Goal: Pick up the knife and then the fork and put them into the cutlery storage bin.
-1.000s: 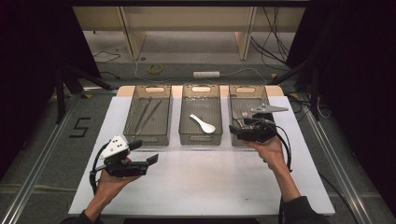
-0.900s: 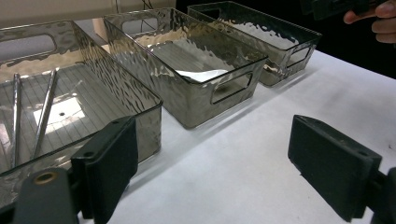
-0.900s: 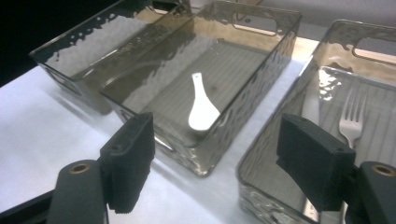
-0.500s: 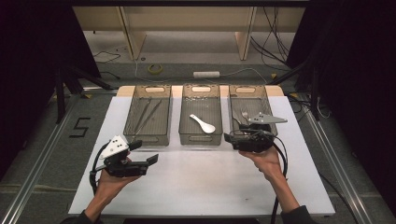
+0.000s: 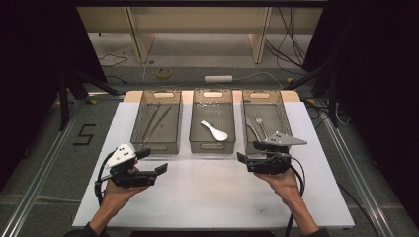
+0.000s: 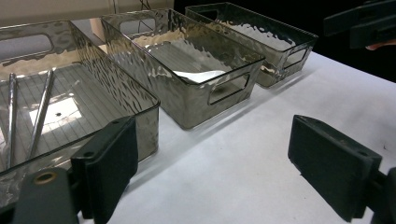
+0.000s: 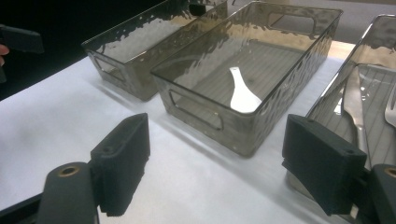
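Three smoky clear bins stand in a row at the back of the white mat (image 5: pixel 207 192). Two thin metal rods (image 5: pixel 153 121) (image 6: pixel 42 112) lie in the left bin (image 5: pixel 155 146). A white spoon (image 5: pixel 214 130) (image 7: pixel 243 95) lies in the middle bin (image 5: pixel 212 147). In the right bin (image 5: pixel 285 116) are a metal fork (image 5: pixel 260 126) and another metal utensil (image 7: pixel 355 102). My left gripper (image 5: pixel 153 161) (image 6: pixel 219 163) hovers open in front of the left bin, holding nothing. My right gripper (image 5: pixel 245 162) (image 7: pixel 223 163) is open in front of the right bin, its jaws pointing left, nothing between them.
The mat lies on a pale table with dark floor and metal rails on both sides. Behind the bins are a white power strip (image 5: pixel 218 78), a tape roll (image 5: pixel 164 72) and cables on the floor. A "5" (image 5: pixel 84 134) is marked on the floor at left.
My right gripper has drawn back from over the right bin toward the near side of the mat. The left gripper has stayed put.
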The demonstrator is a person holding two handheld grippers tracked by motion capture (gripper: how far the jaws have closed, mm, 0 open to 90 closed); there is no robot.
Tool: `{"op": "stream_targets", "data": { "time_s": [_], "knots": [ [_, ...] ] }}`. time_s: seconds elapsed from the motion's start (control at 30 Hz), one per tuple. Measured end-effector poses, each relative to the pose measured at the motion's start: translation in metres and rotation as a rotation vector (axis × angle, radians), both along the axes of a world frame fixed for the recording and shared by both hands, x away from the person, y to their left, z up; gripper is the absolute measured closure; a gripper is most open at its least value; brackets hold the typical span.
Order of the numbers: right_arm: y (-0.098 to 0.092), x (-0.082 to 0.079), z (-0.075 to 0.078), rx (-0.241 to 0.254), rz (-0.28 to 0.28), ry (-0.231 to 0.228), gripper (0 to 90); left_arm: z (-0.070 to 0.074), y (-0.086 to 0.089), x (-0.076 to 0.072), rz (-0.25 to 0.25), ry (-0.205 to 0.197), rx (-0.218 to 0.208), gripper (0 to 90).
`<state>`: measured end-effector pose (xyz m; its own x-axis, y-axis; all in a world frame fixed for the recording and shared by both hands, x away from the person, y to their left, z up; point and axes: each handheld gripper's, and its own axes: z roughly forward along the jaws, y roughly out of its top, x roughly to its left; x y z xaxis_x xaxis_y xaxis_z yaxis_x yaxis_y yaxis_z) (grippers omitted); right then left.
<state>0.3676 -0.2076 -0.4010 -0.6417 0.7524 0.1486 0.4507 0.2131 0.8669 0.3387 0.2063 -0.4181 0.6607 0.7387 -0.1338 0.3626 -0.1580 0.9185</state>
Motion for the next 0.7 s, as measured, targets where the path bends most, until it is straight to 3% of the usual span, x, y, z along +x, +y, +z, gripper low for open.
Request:
{"op": "stream_targets", "data": {
  "time_s": [0.2, 0.7],
  "knots": [
    [-0.003, -0.011, -0.005, 0.026, 0.004, -0.010, 23.5, 0.000, 0.000, 0.000, -0.004, 0.001, -0.001, 15.8],
    [-0.014, -0.034, -0.017, 0.036, -0.004, -0.034, 22.5, 0.001, 0.000, -0.001, -0.014, 0.003, -0.010, 15.8]
  ]
}}
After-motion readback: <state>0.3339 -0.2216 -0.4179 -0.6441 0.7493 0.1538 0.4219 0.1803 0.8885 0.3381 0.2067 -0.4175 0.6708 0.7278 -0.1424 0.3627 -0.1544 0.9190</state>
